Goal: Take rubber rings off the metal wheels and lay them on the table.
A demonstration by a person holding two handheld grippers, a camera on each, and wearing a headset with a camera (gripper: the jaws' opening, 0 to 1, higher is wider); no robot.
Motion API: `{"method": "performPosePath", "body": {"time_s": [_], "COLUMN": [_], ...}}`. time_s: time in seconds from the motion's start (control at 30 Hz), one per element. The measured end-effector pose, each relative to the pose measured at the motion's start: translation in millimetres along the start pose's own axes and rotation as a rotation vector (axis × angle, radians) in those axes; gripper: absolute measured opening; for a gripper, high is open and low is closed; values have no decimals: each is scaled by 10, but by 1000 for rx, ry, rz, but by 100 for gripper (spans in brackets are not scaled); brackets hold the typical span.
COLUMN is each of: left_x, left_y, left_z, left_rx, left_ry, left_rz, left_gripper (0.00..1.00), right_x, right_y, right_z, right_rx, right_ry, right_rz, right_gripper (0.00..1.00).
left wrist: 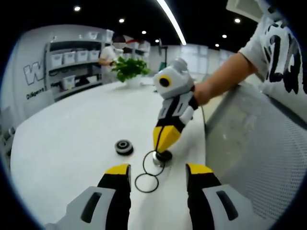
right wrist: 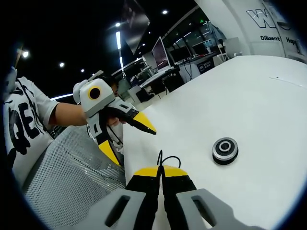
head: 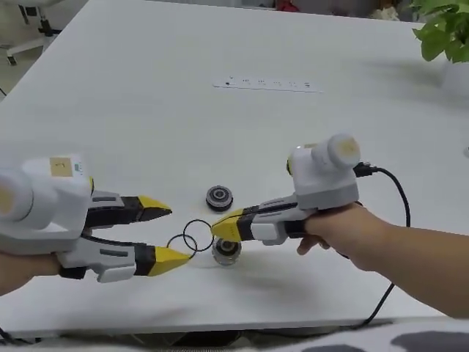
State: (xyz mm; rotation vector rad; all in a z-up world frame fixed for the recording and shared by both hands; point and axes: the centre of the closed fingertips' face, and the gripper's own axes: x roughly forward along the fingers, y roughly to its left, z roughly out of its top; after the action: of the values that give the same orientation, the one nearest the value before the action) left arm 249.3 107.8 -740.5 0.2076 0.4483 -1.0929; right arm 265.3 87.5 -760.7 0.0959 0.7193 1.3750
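Right gripper (head: pixel 220 227): clenched on thin black rubber ring (head: pixel 196 233) beside bare metal wheel (head: pixel 226 250).
Left gripper (head: pixel 179 235): spread wide, empty, ring just ahead.
2nd wheel (head: pixel 219 197): black-rimmed, nearby.

free: far table (head: pixel 183 110) | blocked: far wheel (head: pixel 219 197), near wheel (head: pixel 226 251), ring (head: pixel 185 235) near front edge

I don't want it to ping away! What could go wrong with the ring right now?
The right gripper looks shut on a thin rubber ring at the small metal wheel; stretched, it might slip and flick away. The left gripper is open and not holding the wheel, so the wheel may drag or tip.
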Motion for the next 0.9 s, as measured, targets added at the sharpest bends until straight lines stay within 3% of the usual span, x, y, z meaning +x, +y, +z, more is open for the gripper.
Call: {"method": "performPosePath", "body": {"time_s": [0.33,0.9], "left_x": [-84,-112], "left_y": [62,105], "left_z": [-46,-88], "left_rx": [-9,-28], "left_ry": [0,0], "left_rz": [26,41], "left_gripper": [47,48], "right_x": [164,283], "right_y": [-5,-134], "right_z": [-47,-134], "right_rx": [2,-15], "right_ry": [26,63], "right_rz": [12,-28], "right_gripper": [0,0]}}
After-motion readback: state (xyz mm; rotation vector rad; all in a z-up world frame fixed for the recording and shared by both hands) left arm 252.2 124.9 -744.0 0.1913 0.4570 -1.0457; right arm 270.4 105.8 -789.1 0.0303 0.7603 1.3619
